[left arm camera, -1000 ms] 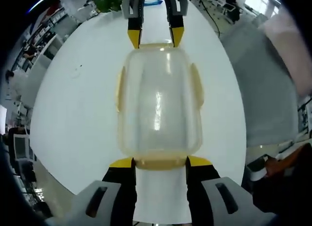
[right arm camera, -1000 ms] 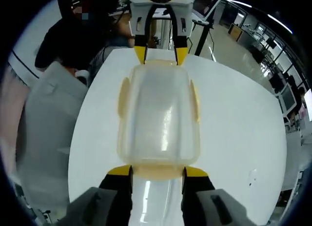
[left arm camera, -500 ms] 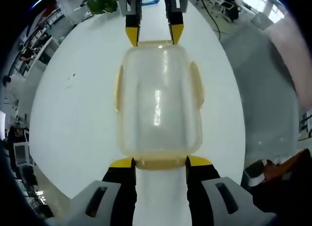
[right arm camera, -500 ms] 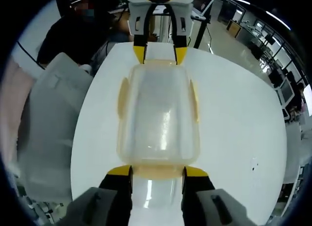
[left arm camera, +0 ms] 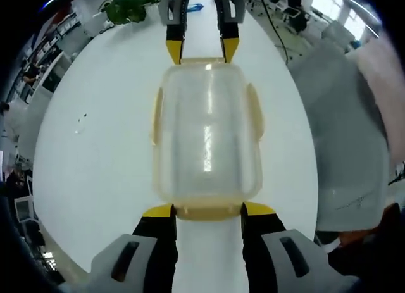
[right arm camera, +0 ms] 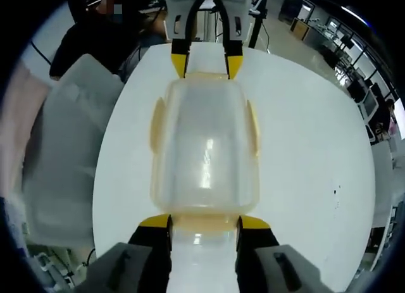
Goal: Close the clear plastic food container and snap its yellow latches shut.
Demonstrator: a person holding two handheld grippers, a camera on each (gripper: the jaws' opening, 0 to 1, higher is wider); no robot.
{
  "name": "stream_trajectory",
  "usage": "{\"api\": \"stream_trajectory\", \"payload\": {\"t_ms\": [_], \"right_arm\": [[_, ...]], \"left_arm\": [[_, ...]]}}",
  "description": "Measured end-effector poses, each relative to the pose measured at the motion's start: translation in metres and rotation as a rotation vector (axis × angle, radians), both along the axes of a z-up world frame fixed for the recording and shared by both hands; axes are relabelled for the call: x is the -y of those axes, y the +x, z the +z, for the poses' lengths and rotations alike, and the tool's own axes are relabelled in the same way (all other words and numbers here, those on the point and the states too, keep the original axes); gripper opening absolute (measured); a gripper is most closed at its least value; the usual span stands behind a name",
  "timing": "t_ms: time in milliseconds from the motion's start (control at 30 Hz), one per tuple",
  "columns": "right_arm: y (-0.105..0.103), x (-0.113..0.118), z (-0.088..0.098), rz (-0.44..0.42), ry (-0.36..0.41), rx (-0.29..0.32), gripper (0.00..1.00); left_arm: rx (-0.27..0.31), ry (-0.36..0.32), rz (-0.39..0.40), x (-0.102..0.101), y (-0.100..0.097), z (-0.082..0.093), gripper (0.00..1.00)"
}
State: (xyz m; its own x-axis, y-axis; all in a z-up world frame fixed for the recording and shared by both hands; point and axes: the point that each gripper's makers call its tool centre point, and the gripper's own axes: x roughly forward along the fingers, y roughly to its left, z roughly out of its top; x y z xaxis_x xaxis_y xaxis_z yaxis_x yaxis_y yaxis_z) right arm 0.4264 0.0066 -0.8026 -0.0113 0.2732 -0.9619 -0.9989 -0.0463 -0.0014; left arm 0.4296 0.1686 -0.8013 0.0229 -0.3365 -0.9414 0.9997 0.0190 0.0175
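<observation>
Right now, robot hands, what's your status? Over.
Left gripper and right gripper open at opposite ends of the container. Lid on, side latches against walls. White table, nothing blocking.

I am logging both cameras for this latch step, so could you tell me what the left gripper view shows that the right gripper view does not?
Left gripper view: a green potted plant past the table's far edge.

Right gripper view: a person in dark clothing behind the table, and monitors at the side.

Shared: the clear plastic food container with yellow latches on the white round table, the left gripper at one end latch and the right gripper at the other.
</observation>
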Motion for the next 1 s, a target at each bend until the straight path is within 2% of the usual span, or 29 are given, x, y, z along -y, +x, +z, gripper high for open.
{"api": "stream_trajectory", "payload": {"t_ms": [400, 533, 1000], "right_arm": [[-0.001, 0.037, -0.004, -0.018, -0.042, -0.005, 0.37], [-0.004, 0.044, -0.005, -0.022, -0.044, -0.022, 0.37], [-0.001, 0.063, -0.013, -0.036, -0.060, -0.019, 0.37]], "left_arm": [[0.002, -0.016, -0.019, 0.037, 0.002, -0.001, 0.37], [-0.017, -0.013, -0.026, 0.044, 0.000, -0.005, 0.37], [-0.009, -0.023, -0.029, 0.063, 0.005, -0.011, 0.37]]}}
